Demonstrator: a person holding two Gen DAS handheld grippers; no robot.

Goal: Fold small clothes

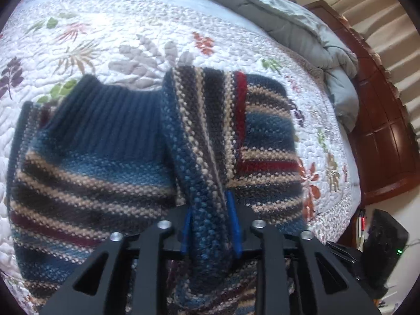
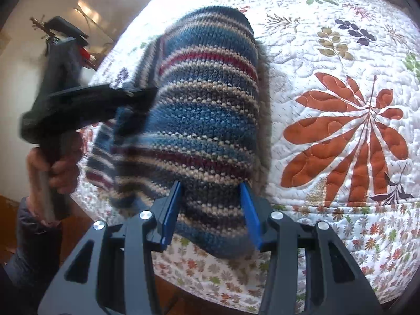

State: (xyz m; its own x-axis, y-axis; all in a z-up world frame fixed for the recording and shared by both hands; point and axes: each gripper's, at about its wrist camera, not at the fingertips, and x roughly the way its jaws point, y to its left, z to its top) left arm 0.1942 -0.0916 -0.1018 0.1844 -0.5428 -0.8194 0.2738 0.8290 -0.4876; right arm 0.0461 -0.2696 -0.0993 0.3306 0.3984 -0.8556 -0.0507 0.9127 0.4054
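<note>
A small knitted sweater point(image 1: 92, 157) with blue, tan, dark and red stripes and a ribbed navy collar lies on a floral quilt. One part of it is pulled up in a narrow fold across the body. That fold runs down between the blue pads point(image 1: 187, 232) of my left gripper point(image 1: 210, 225), which is shut on it. In the right wrist view the sweater point(image 2: 204, 105) hangs bunched. My right gripper point(image 2: 211, 210) is shut on its lower edge. The left gripper point(image 2: 141, 97) shows blurred at the left, touching the knit, with a hand point(image 2: 60, 173) on its handle.
The white quilted bedspread point(image 1: 131, 26) covers the bed. A grey comforter point(image 1: 302, 26) is heaped at the far right against a dark wooden bed board point(image 1: 380, 131). A black device with a green light point(image 1: 386, 244) stands beside the bed. The quilt's edge point(image 2: 223, 275) drops to a wooden floor.
</note>
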